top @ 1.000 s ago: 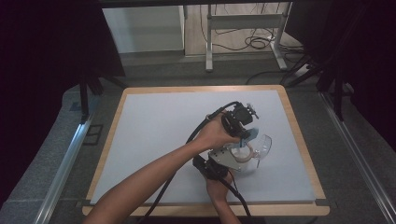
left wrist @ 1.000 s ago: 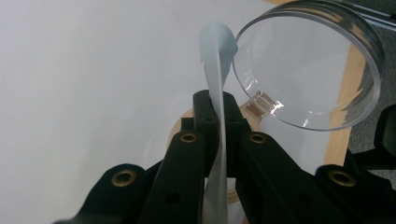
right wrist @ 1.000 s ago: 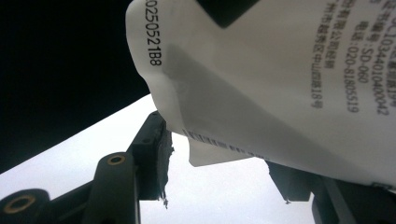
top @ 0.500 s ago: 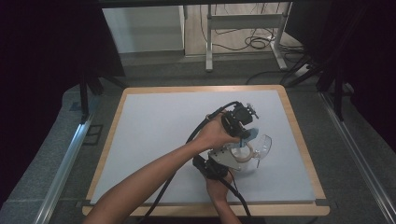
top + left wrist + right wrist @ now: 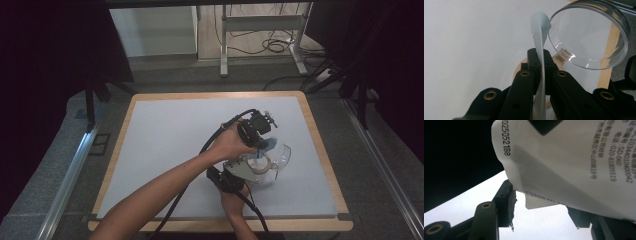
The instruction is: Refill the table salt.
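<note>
The left gripper (image 5: 541, 56) pinches a thin pale-blue sheet (image 5: 539, 32) upright beside the clear plastic lid (image 5: 589, 32), probably to peel or lift it away. Near the tabletop's (image 5: 165, 145) right edge, the right gripper (image 5: 539, 205) clamps a printed white pouch (image 5: 574, 165), likely steadying it.

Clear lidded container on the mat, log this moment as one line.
left hand-held gripper: shut on pale blue strip | right hand-held gripper: around white printed label | clear container: on mat
</note>
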